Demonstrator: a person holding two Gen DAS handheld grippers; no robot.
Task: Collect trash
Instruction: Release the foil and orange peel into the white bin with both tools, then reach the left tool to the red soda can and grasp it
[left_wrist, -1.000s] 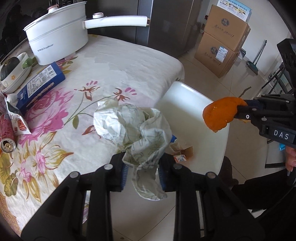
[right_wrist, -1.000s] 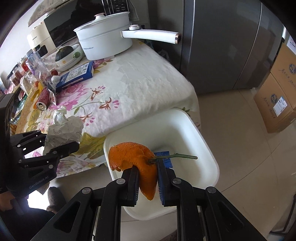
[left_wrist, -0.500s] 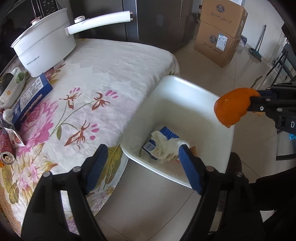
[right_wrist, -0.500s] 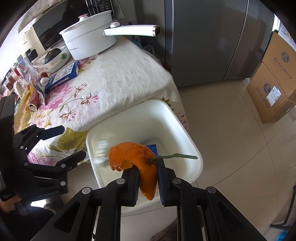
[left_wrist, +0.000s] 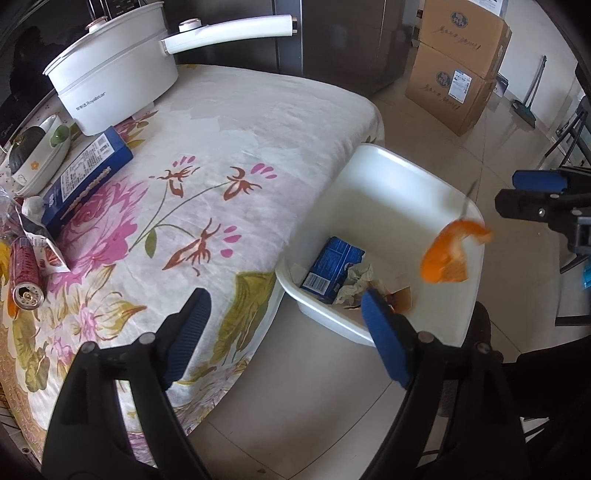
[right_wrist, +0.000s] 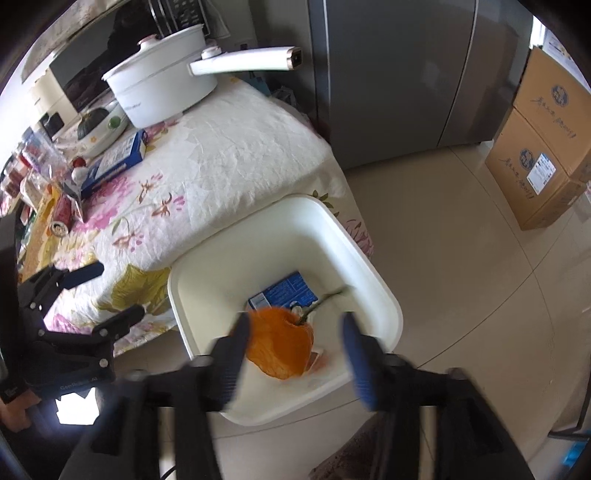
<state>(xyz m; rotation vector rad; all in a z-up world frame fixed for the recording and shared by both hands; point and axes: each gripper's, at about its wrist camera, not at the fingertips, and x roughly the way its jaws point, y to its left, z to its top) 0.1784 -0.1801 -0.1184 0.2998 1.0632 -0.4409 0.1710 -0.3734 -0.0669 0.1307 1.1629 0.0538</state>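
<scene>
L gripper (left_wrist: 284, 314) points steeply down, jaws spread wide, nothing between the blue pads (left_wrist: 384, 332); its jaws have just been opening. R gripper (right_wrist: 293, 354) also angled steeply down, jaws apart and motion-blurred, just been opening too; pads not pressing on anything. In the R wrist view the L gripper sits at far left, w/ part of a hand (right_wrist: 14, 410) gripping its body at the lower left edge.
</scene>
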